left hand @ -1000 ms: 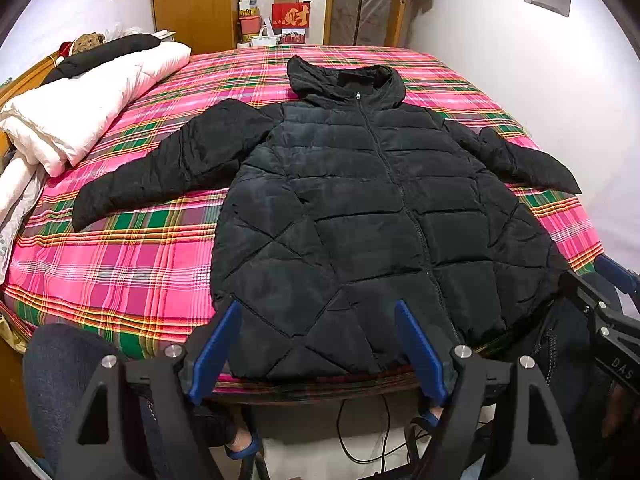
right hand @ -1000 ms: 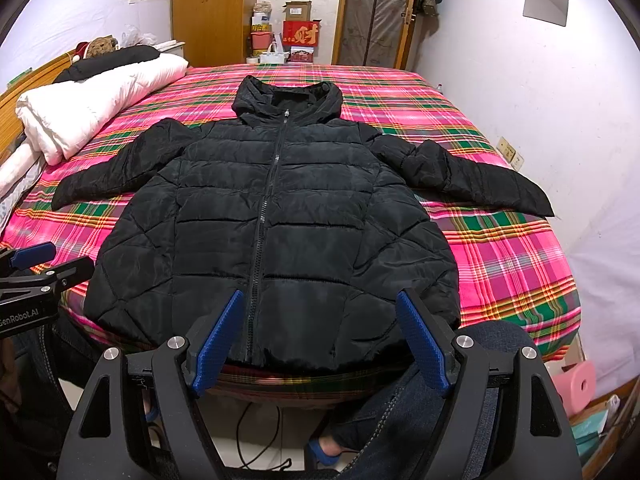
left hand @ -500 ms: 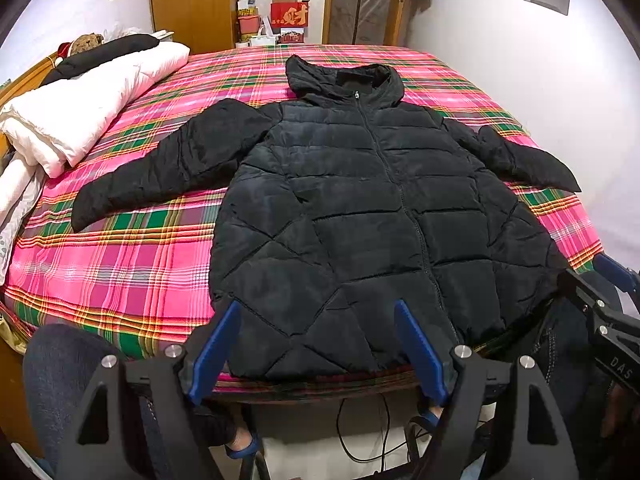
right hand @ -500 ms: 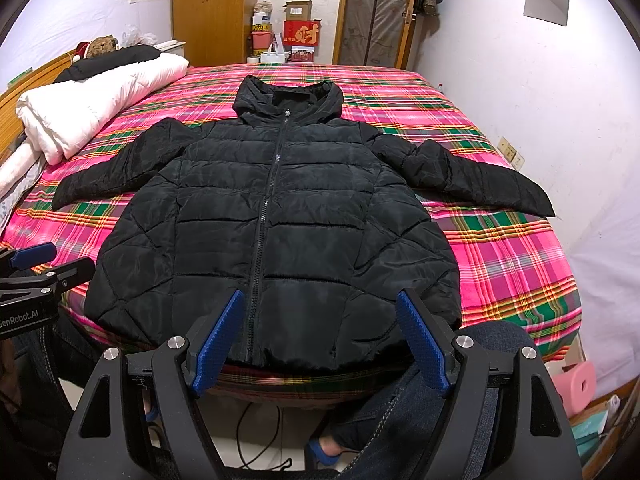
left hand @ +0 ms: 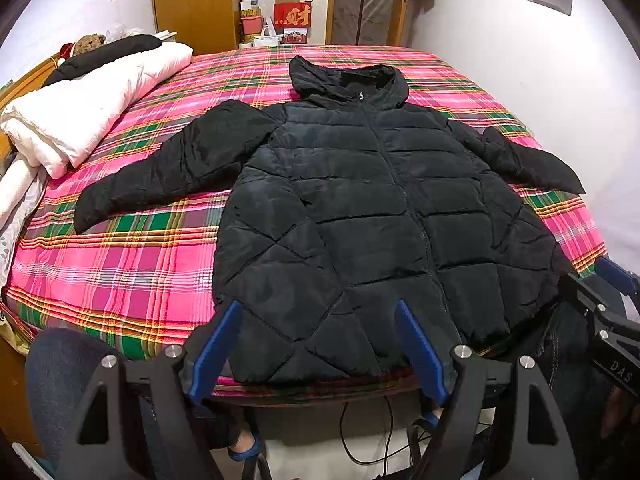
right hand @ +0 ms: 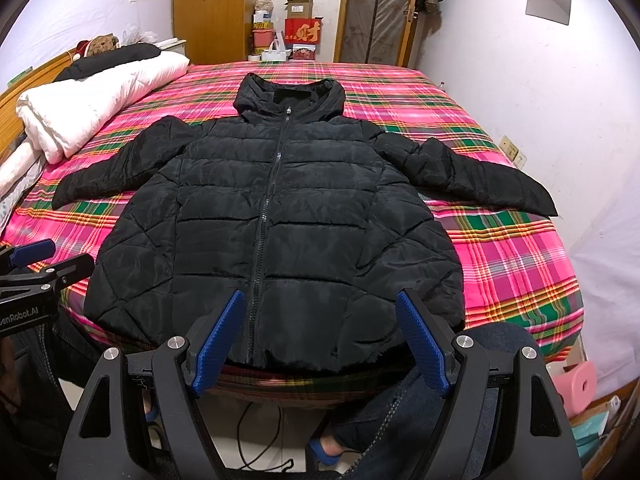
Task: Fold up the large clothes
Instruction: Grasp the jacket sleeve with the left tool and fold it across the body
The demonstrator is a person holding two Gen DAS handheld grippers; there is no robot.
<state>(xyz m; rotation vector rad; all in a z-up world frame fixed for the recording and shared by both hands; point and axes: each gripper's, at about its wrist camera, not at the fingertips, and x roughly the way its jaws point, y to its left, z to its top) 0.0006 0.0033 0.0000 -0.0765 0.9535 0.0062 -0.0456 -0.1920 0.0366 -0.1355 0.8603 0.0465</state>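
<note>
From the left wrist view we find the black puffer jacket (left hand: 360, 216) lying face up and zipped on the plaid bedspread (left hand: 132, 264), hood toward the far end, both sleeves spread outward, hem at the near edge of the bed. The left gripper (left hand: 318, 346) hovers off the near edge over the hem, its blue pads (left hand: 214, 344) set wide apart and holding nothing. The left sleeve (left hand: 168, 172) lies flat and angled down toward the bed's left side; we judge it the natural first fold, and recommend taking it near the cuff and laying it across the chest without dragging the body. A white folded duvet (left hand: 92, 96) lies beside that sleeve, clear of it. From the right wrist view the zipper line (right hand: 268, 208) runs straight, a useful centre reference. The right gripper (right hand: 320, 344) likewise stands spread and empty just short of the hem, the person's knee (right hand: 496, 340) below it. The right sleeve (right hand: 472, 176) reaches toward the bed's right edge; its cuff sits near the drop, so we advise a firm pinch through the padding, since the slick shell may slip.
</note>
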